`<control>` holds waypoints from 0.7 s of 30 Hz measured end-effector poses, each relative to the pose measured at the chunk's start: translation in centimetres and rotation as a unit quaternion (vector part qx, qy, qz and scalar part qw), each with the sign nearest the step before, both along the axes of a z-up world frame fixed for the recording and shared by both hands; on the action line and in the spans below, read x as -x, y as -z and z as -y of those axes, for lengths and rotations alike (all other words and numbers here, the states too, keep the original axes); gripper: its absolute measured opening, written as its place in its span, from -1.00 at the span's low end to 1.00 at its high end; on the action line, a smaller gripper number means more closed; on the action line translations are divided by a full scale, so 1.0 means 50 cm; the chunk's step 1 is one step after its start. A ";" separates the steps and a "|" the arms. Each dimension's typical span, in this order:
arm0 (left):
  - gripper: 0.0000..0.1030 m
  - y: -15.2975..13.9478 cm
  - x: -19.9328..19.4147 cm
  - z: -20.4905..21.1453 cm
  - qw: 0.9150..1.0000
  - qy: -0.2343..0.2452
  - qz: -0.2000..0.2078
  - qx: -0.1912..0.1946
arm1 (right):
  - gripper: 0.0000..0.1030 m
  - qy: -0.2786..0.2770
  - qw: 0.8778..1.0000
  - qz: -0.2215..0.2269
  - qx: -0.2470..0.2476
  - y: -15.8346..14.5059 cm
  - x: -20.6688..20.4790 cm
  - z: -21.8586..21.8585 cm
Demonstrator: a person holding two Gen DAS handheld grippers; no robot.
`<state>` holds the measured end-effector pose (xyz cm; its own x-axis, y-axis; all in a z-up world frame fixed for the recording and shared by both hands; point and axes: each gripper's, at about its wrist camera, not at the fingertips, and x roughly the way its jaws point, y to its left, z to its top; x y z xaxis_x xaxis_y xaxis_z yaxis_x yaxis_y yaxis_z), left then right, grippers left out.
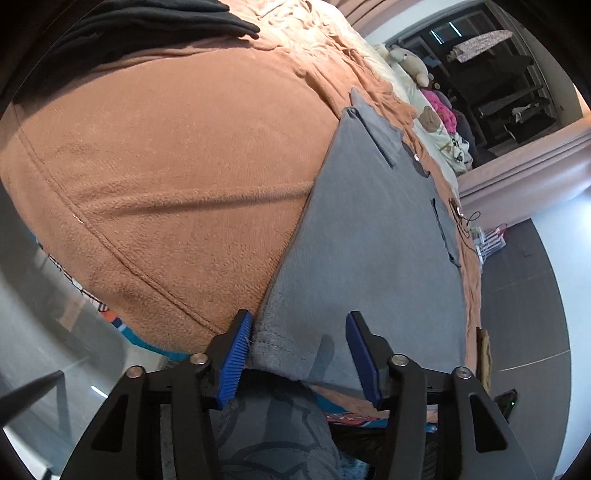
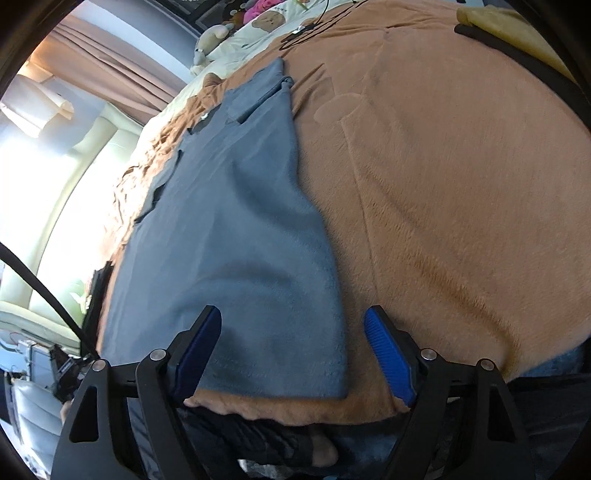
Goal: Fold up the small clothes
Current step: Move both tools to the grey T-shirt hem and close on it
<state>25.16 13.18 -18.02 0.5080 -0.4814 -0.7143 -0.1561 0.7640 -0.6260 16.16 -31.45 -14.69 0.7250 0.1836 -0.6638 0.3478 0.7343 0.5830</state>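
A grey-blue garment (image 1: 373, 243) lies flat on an orange-brown fleece blanket (image 1: 166, 166), folded lengthwise with its sleeves tucked over. My left gripper (image 1: 297, 332) is open, its blue pads either side of the garment's near hem corner, the left pad touching the hem edge. In the right wrist view the same garment (image 2: 229, 229) stretches away from me on the blanket (image 2: 443, 184). My right gripper (image 2: 291, 328) is open, straddling the garment's other near corner and right edge, just above the cloth.
A black garment (image 1: 140, 29) lies at the blanket's far left, and a yellow item with a black strap (image 2: 509, 33) at the far right. Plush toys and pillows (image 1: 432, 114) sit at the bed's head. The bed edge and floor (image 1: 524, 314) lie close by.
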 end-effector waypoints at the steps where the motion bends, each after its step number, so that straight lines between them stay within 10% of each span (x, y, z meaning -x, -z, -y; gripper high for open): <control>1: -0.11 0.001 -0.005 0.002 1.000 -0.002 -0.001 -0.001 | 0.54 -0.002 1.000 0.005 -0.009 0.003 0.008 0.000; 9: -0.84 0.013 -0.004 -0.010 1.000 -0.022 -0.013 0.004 | 0.33 0.009 0.992 0.052 -0.112 0.049 0.060 0.023; 15: -0.87 -0.012 0.003 -0.030 0.999 -0.037 0.001 0.009 | -0.91 0.042 0.987 0.052 -0.146 0.099 0.067 0.060; 21: -0.89 -0.043 0.015 -0.047 0.999 -0.038 0.017 -0.002 | -0.96 0.058 0.989 0.051 -0.128 0.091 0.098 0.060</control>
<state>24.41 15.55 -15.88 0.5659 -0.4377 -0.6987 -0.1925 0.7539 -0.6282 11.28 -34.45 -19.25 0.8123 0.2474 -0.5282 0.3509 0.5159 0.7814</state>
